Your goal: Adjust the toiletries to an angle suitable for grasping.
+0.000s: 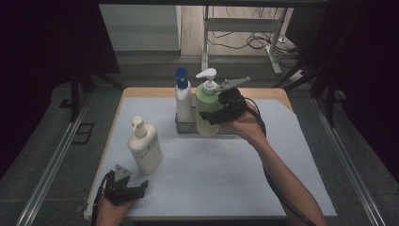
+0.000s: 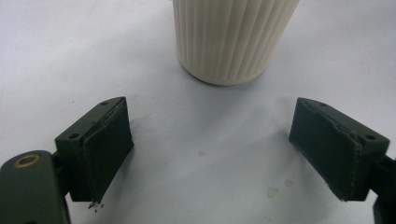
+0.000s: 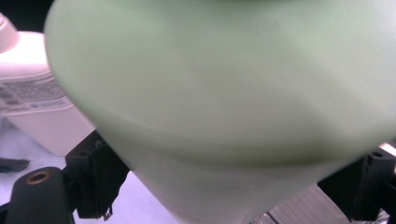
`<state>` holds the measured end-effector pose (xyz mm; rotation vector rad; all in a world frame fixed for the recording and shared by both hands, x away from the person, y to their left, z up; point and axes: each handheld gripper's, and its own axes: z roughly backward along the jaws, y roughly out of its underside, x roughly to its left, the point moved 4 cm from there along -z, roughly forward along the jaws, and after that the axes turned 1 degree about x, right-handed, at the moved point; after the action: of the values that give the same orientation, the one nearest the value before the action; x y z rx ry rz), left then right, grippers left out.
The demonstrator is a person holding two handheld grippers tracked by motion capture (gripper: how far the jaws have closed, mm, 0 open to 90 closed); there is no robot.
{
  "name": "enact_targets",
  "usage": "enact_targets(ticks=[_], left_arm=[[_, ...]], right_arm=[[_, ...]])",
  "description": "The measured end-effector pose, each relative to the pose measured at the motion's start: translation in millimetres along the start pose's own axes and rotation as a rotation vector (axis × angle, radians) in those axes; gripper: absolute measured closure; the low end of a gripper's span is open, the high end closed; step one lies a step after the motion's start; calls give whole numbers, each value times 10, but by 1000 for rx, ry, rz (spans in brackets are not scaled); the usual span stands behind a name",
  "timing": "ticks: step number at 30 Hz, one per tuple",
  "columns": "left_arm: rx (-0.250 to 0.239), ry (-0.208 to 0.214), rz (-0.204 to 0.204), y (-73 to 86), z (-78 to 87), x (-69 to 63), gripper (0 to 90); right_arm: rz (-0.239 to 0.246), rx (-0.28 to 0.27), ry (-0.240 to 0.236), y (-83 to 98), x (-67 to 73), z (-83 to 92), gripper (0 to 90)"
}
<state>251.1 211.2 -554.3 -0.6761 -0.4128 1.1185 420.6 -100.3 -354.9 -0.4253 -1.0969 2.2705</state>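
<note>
On the desk (image 1: 282,155), one pump bottle (image 1: 145,147) stands front left; two bottles (image 1: 183,96) sit in a tray (image 1: 184,127) behind it.

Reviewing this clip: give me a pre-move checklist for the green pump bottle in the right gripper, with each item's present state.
1. Right gripper jaws around the green bottle: ok.
2. Bottle clear of the metal rack: cannot tell.
3. Blue-capped bottle upright in the rack: ok.
4. Left gripper open, nothing between its jaws: ok.
5. Cream bottle upright on the table, apart from the left gripper: ok.
</note>
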Motion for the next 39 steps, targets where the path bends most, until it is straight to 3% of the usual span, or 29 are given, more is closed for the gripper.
enact_targets(ticks=[10, 27, 39], left_arm=[[1, 1, 0, -1, 0, 1, 125], [3, 2, 3, 1, 1, -2, 125], [3, 3, 2, 1, 1, -2, 125]], right_arm=[[-12, -11, 49, -93, -133, -67, 123], [-73, -32, 116, -146, -350, -229, 124], [-76, -25, 156, -133, -458, -383, 124]])
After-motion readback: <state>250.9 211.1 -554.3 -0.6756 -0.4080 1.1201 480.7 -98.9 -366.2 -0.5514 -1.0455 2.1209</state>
